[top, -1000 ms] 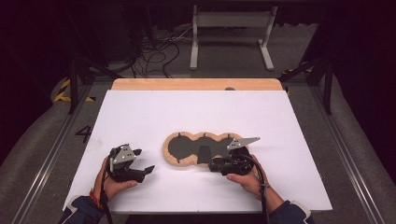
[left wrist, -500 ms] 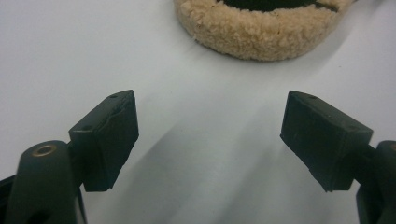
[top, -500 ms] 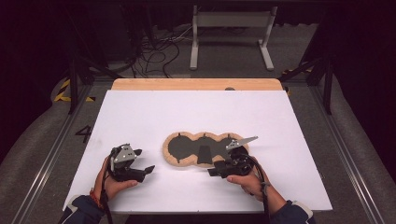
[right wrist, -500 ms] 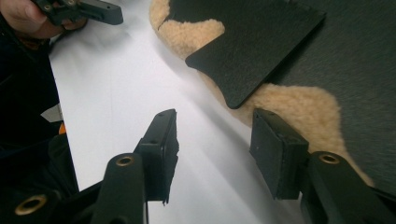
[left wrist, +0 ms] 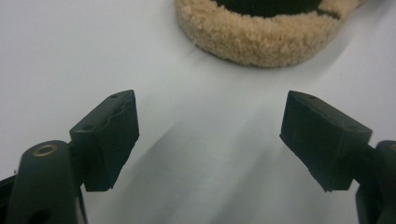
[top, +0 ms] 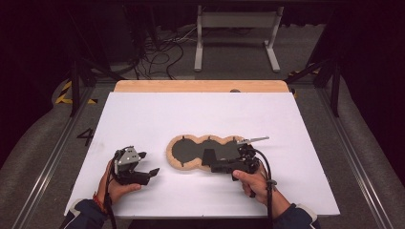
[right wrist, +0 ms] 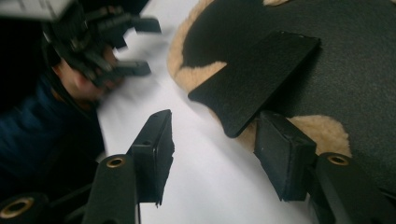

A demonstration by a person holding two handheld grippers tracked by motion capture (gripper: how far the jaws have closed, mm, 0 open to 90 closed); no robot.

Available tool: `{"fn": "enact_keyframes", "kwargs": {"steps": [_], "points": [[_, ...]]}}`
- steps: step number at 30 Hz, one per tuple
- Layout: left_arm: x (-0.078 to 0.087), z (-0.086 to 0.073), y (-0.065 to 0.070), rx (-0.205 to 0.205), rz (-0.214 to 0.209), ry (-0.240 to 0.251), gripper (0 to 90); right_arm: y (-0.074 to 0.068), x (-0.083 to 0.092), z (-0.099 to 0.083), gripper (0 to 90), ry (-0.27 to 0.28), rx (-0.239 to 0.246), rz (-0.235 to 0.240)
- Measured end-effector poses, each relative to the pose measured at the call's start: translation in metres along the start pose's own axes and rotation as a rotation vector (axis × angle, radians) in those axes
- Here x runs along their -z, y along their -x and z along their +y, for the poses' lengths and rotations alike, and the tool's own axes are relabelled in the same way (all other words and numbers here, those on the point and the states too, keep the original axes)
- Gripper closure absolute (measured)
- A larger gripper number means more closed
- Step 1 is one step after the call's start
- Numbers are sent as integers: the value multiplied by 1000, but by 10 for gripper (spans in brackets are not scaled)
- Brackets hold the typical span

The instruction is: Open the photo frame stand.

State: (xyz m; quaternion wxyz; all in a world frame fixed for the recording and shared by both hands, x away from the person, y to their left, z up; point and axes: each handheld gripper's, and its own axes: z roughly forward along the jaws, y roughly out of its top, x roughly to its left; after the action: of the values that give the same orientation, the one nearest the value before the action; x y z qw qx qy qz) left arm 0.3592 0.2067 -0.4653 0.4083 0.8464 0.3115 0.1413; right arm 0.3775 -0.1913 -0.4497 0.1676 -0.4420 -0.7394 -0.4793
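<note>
A three-lobed black pad (top: 188, 150) with a tan fleece rim (left wrist: 261, 37) lies on the white table top (top: 200, 114), near its front. A black flap (right wrist: 254, 81) rests on the pad (right wrist: 355, 60) with its rounded tip toward me. My right gripper (top: 209, 162) sits at the pad's front edge. Its jaws (right wrist: 212, 140) have just been opening and stand apart on either side of the flap's tip without pressing it. My left gripper (top: 149, 163) rests on the table to the left of the pad, open (left wrist: 210, 135) over bare white surface, and it appears blurred in the right gripper view (right wrist: 135, 46).
A wooden strip (top: 200, 86) borders the table's far edge. Beyond it stand a grey metal frame (top: 236, 28) and loose cables (top: 162, 52) on the dark floor. Metal rails run along both sides, with a "4" mark (top: 86, 137) at the left.
The right gripper's jaws stand wider apart than a second ago, with the hand nearly in place at the pad's front edge. The left hand has kept still.
</note>
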Motion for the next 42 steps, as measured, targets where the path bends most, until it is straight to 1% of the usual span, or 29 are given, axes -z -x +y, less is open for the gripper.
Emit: {"fn": "enact_keyframes", "kwargs": {"steps": [4,5,6,7,8,10,12,13,14,15,16,17,18,20,21,23,25,26,27,28,29,30,31,32,33,36,38,41,42], "points": [[-4,8,-2,8,-13,14,203,5,-1,1,479,44,-95,26],[-5,9,-3,19,-25,21,203,6,-2,2,479,56,-114,30],[-6,11,-5,45,-50,34,204,7,-2,2,486,66,-126,29],[-6,13,-7,49,-67,44,212,7,-4,3,499,78,-153,30],[-6,15,-8,66,-82,60,212,8,-6,4,501,86,-168,30],[-7,20,-11,98,-118,82,209,10,-10,4,547,103,-189,19],[-9,24,-12,99,-130,84,204,12,-13,5,542,115,-209,35],[-10,26,-12,104,-129,79,203,13,-13,5,542,117,-214,38],[-13,27,-13,90,-131,72,200,13,-13,4,543,119,-214,39],[-15,29,-13,90,-127,62,197,13,-13,4,544,119,-211,38],[-19,30,-14,91,-140,52,193,13,-13,4,548,119,-208,39],[-23,31,-15,84,-140,39,189,13,-13,4,552,118,-215,38],[-26,31,-15,90,-142,28,184,13,-13,4,555,116,-216,35],[-32,33,-15,72,-157,0,176,13,-12,3,570,110,-216,32],[-34,33,-15,76,-155,-8,174,13,-12,3,574,106,-214,31],[-41,34,-15,78,-171,-31,174,14,-12,4,575,102,-209,37],[-45,35,-17,84,-187,-26,149,13,-12,4,575,101,-204,33],[-46,36,-19,106,-206,-29,146,13,-12,4,576,101,-204,34],[-46,36,-19,106,-206,-29,143,13,-12,4,576,101,-204,34],[-47,37,-22,135,-215,-23,143,14,-12,4,576,102,-208,37],[-47,38,-24,142,-220,-18,140,14,-12,3,576,104,-212,41],[-48,39,-26,154,-236,-16,145,14,-12,4,574,105,-217,42],[-49,40,-26,154,-238,-21,151,15,-13,4,565,110,-230,44],[-51,42,-25,143,-236,-26,155,15,-13,4,559,115,-236,46],[-52,42,-24,141,-244,-24,157,14,-15,4,550,121,-250,50],[-53,44,-23,90,-256,-24,207,14,-17,6,542,126,-263,49],[-53,44,-20,107,-267,-26,224,14,-18,6,541,136,-279,49],[-54,44,-20,108,-268,-26,220,14,-20,6,556,142,-293,48],[-54,44,-20,114,-265,-28,213,14,-20,6,565,141,-291,46]]}}
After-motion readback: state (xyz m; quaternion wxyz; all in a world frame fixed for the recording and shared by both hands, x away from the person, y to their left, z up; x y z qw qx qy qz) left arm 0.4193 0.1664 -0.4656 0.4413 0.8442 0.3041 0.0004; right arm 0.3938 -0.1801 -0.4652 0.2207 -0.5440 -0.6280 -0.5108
